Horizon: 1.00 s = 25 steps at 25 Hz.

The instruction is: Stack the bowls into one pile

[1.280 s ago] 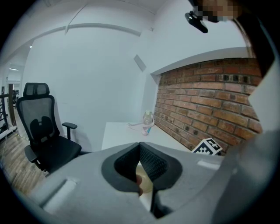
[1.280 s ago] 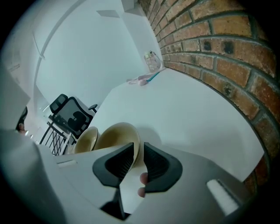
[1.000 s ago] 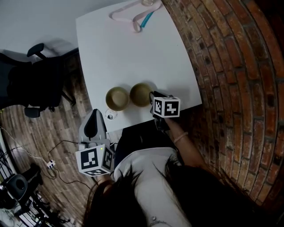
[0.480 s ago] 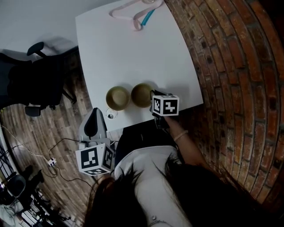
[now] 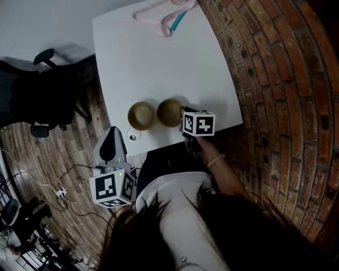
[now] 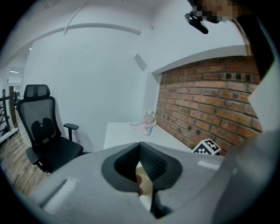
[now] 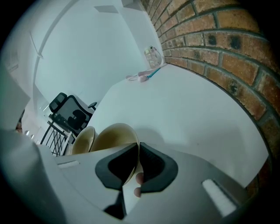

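The right bowl (image 5: 169, 112) stands on the white counter (image 5: 159, 63), close to its near edge. The right tool (image 7: 139, 145) has its jaws closed on this bowl's rim, on the side that is right and near. In the right gripper view the thin wall of the bowl passes between the two dark pads, and the tips come together above it.

The left bowl (image 5: 141, 116) stands just beside the right one on its left, also upright and with the same tan colour. From the head view I cannot tell for sure if the two rims touch. Nothing holds the left bowl.

The left tool (image 6: 140, 144) is off the counter, to the near left of it and above the wooden floor (image 5: 69, 153). Its jaws are together at the tips and they hold nothing. A bit of a tan bowl shows behind the gap under the tips.

At the far end of the counter lies a pink hanger (image 5: 159, 15), and a clear jar (image 7: 153, 55) stands next to it by the brick wall (image 5: 275, 79). The wall runs along the right side of the counter. A black chair (image 5: 37, 100) stands on the floor at the left, well apart from the bowls.
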{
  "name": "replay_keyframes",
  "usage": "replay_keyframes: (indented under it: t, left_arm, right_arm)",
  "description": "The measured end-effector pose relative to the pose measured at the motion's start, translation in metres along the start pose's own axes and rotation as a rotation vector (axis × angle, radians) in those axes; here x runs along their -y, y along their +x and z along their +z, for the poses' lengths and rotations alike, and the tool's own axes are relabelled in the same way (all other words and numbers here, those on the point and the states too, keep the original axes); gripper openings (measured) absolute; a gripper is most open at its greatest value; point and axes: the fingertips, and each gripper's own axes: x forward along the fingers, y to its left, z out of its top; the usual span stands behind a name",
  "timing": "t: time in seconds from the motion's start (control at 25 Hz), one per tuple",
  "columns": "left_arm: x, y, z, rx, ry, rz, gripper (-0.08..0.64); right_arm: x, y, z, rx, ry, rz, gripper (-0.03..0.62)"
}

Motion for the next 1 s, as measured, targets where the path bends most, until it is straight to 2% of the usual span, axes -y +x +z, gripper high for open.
replay_keyframes:
  t: [1.0]
  left_arm:
    - [-0.004,-0.021,0.015,0.086,-0.012,-0.032,0.0]
  right_arm:
    - [-0.007,-0.03,0.004,0.073,0.034,-0.014,0.023]
